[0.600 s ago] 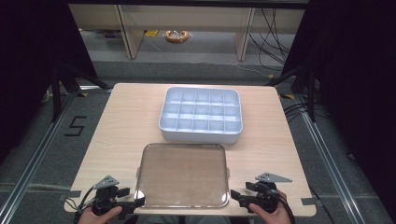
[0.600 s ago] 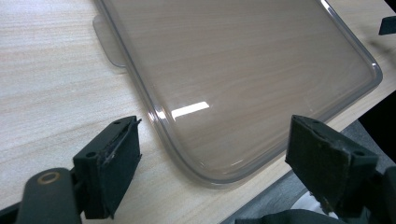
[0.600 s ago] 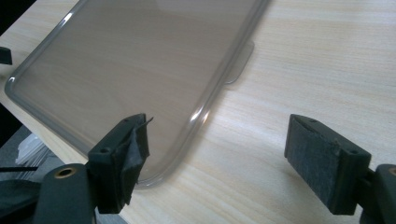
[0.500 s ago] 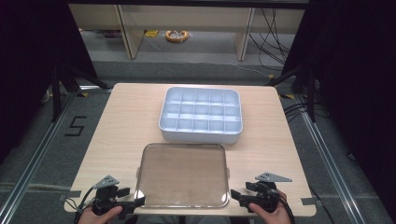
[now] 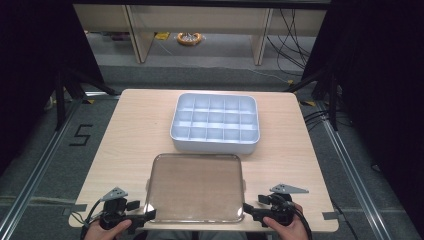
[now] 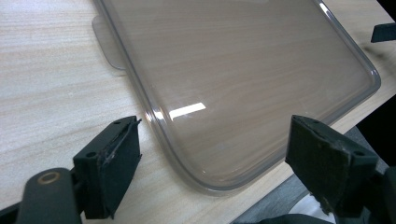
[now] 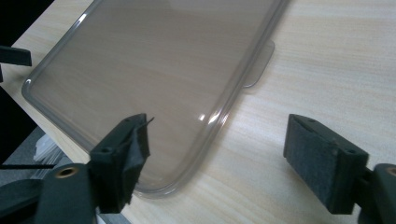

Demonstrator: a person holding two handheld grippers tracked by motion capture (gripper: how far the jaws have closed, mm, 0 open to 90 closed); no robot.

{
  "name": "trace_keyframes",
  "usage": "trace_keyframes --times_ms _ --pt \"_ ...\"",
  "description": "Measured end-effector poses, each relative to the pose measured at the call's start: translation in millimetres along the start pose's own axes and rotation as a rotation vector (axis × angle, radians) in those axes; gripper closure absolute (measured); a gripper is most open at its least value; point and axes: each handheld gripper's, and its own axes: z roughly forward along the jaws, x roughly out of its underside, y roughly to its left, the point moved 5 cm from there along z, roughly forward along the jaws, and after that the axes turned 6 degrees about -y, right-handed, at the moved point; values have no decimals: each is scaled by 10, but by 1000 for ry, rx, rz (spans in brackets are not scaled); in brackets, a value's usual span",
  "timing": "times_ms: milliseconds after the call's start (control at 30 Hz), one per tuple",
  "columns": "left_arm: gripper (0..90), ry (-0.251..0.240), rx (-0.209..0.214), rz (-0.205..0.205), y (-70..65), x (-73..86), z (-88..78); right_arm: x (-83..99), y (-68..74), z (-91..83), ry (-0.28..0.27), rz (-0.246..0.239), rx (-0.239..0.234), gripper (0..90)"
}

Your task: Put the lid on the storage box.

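A clear brownish lid [image 5: 195, 187] lies flat at the near edge of the wooden table [image 5: 140, 130]. Behind it sits a pale divided tray [image 5: 215, 122] with several compartments, none with anything in it that I can see. My left gripper [image 5: 142, 210] is at the lid's near left corner, and in the left gripper view it stands open [image 6: 215, 135] around the lid's rounded corner [image 6: 243, 60]. My right gripper [image 5: 254, 206] is at the near right corner, likewise open [image 7: 217, 128] across the lid's edge [image 7: 154, 60]. Neither gripper's pads touch the lid.
Small flat tabs stick out from the lid's sides [image 6: 109, 46] [image 7: 259, 65]. The lid's near corners slightly overhang the table's front edge. Metal rails and dark floor flank the table. Shelving legs and cables stand beyond its far side.
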Motion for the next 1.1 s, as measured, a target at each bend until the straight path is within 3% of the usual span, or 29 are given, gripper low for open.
trace_keyframes --times_ms 33,67,133,333,367,400,467,567,600,667,700,800,900,933,967,1000,1033,1067,1100 --pt "171 -2 6 -5 -3 -3 9 -12 -52 3 -2 -52 0 216" --pt "171 -4 12 -13 -7 -8 17 -20 -2 7 -2 6 2 208" --pt "171 -8 19 -32 -14 -19 39 -37 -33 15 -11 -51 -25 209" --pt "175 -3 29 -32 -33 -51 100 -53 12 135 9 -43 -14 278" --pt "175 -1 23 -26 -27 -57 109 -46 58 143 21 -5 -27 294" --pt "175 -2 20 -30 -23 -63 122 -57 39 180 11 -40 -37 299" --pt "176 0 17 -36 -5 -80 151 -72 56 226 16 -46 -23 314" --pt "178 9 -2 -39 33 -100 193 -103 95 293 23 -43 -24 341" --pt "185 16 -4 -36 44 -105 202 -104 93 314 31 -39 -4 345" --pt "181 36 -1 -35 45 -108 247 -101 94 350 37 -42 1 349" --pt "164 37 3 -31 42 -114 257 -90 97 362 40 -15 12 361" --pt "175 40 9 -27 35 -118 268 -77 84 351 45 -24 26 352" --pt "179 35 15 -37 29 -107 256 -69 76 350 24 22 17 333" --pt "187 35 15 -36 27 -102 252 -63 112 336 29 92 4 332" --pt "199 31 14 -40 18 -96 251 -63 77 340 14 95 16 332" --pt "207 42 16 -27 18 -87 238 -58 80 326 14 140 -2 334" --pt "212 34 15 -22 6 -81 244 -54 34 319 -3 121 -1 334" --pt "212 64 -14 -42 -22 -56 220 -42 31 311 -12 138 -8 337" --pt "212 49 1 16 -7 -67 238 -30 39 283 -13 160 -21 343"
